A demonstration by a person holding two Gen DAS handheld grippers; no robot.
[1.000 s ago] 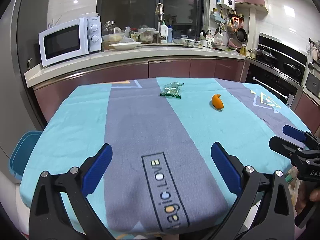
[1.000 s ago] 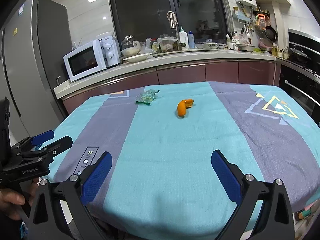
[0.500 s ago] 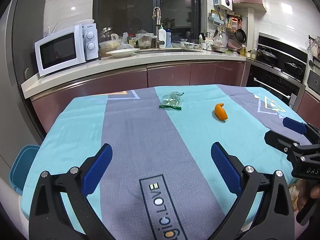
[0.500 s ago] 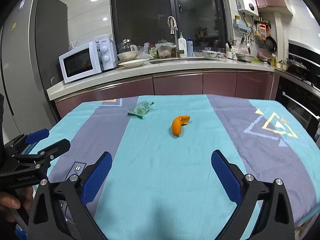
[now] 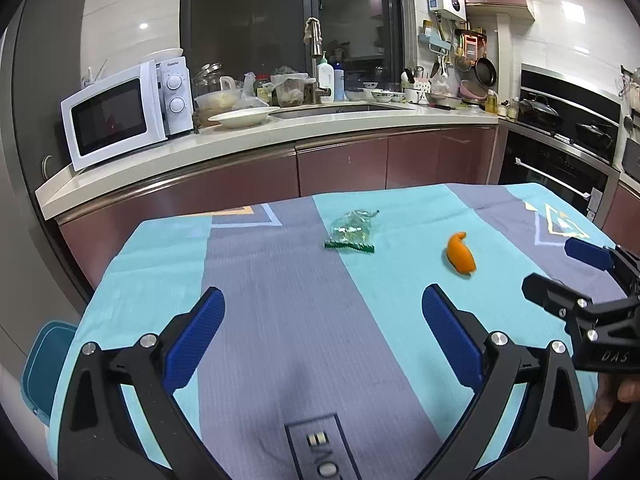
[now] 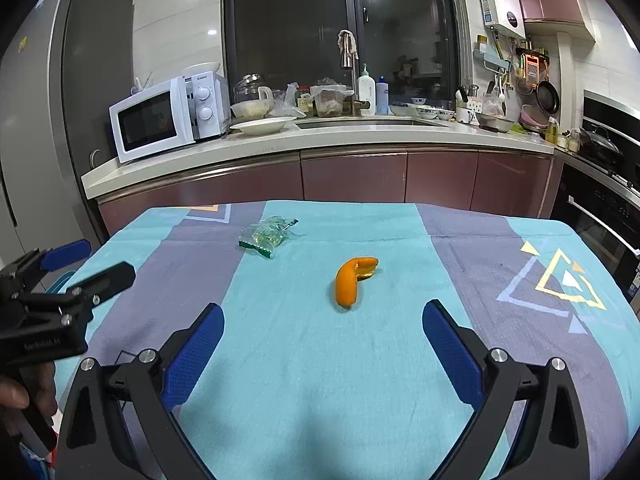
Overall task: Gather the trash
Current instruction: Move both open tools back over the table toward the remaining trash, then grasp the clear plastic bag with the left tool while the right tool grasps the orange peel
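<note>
The table (image 6: 400, 360), under a turquoise-and-grey cloth, bore a crumpled wrapper (image 6: 266, 236) and an orange peel (image 6: 350, 280), apart.

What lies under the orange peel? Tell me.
Only the tablecloth: the orange peel lies on its turquoise stripe, apart from the plastic wrapper. The patch directly beneath the peel is covered.

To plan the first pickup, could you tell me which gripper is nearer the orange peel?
Right. The right gripper faces the orange peel almost head-on, open, short of it. The left gripper, also open, sits farther off, the peel ahead to its right.
</note>
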